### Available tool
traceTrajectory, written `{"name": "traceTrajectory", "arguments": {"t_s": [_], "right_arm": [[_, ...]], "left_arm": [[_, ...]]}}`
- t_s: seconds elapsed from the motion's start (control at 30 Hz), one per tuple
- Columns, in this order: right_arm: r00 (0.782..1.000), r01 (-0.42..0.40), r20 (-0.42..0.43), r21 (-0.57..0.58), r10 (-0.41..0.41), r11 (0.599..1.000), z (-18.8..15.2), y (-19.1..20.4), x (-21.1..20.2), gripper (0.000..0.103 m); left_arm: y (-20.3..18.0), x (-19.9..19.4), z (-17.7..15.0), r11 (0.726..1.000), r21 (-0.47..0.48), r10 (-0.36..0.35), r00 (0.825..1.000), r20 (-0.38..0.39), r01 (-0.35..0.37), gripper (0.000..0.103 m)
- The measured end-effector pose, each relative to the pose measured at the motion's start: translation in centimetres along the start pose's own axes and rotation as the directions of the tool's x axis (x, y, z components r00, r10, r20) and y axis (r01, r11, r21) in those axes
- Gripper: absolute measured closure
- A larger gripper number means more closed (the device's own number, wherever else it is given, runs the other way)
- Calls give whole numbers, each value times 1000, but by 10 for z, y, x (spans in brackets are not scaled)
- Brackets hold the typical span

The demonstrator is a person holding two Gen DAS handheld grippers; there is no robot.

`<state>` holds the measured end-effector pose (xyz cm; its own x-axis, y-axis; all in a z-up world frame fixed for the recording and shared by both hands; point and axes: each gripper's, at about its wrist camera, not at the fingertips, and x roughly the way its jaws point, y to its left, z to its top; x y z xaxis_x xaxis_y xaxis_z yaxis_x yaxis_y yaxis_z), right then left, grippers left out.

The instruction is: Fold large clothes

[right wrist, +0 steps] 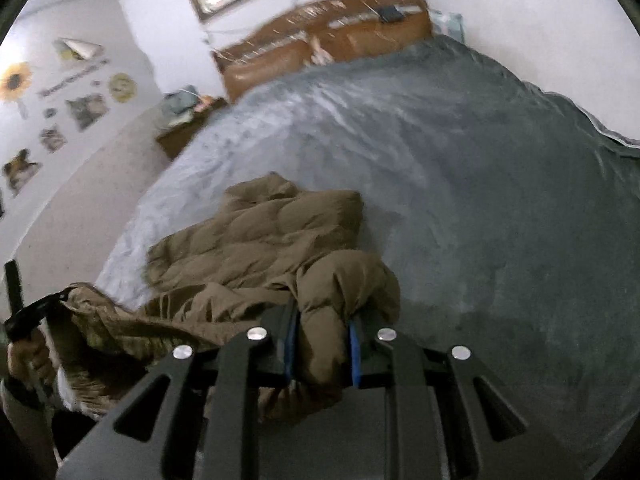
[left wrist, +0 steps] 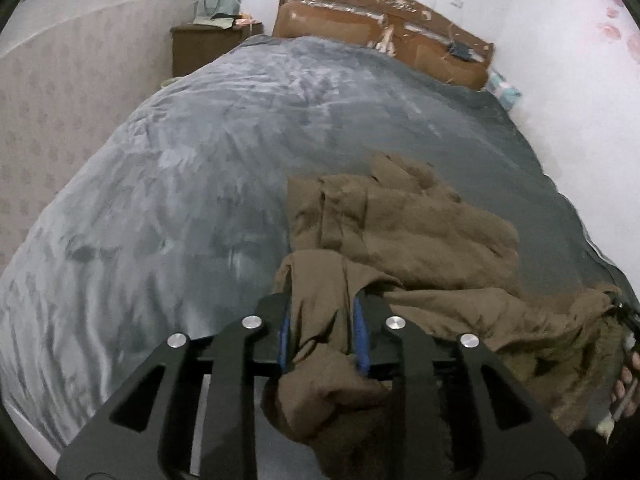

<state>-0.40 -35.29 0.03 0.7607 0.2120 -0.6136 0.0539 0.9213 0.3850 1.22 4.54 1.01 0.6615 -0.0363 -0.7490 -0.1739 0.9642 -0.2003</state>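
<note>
A brown quilted jacket (left wrist: 416,236) lies crumpled on the near part of the bed; it also shows in the right wrist view (right wrist: 256,240). My left gripper (left wrist: 322,320) is shut on a bunched fold of the jacket between its blue pads. My right gripper (right wrist: 322,344) is shut on another bunched part of the jacket. The right gripper shows at the far right of the left wrist view (left wrist: 628,320); the left one at the far left of the right wrist view (right wrist: 28,316). The jacket's near edge hangs between them.
The bed is covered by a grey blanket (left wrist: 200,168), also in the right wrist view (right wrist: 480,168). A brown headboard (left wrist: 384,24) stands at the far end. A wooden nightstand (left wrist: 200,48) with clutter sits at its left. A white wall (left wrist: 580,80) runs along the bed's right side.
</note>
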Motion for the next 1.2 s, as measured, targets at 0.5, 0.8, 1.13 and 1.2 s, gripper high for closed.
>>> {"name": "traceTrajectory", "arguments": {"t_s": [0.5,0.8,1.13,1.2], "right_arm": [[999,34,10,-42,-33,999,54,-3,147,9],[994,46,99,-26,-43,999,52,-29,122,3],[997,-64,-40,-96,60,993,25,-24,172,2],[998,-47,-47,-100,42,994,23,-23,180,2]], "left_arm": [[48,134,44,999,19,41,999,19,-41,11],[89,73,58,995,-37,97,974,204,-92,3],[78,118,32,984,160,-75,997,7,73,4],[80,118,36,985,168,-54,998,40,47,4]]}}
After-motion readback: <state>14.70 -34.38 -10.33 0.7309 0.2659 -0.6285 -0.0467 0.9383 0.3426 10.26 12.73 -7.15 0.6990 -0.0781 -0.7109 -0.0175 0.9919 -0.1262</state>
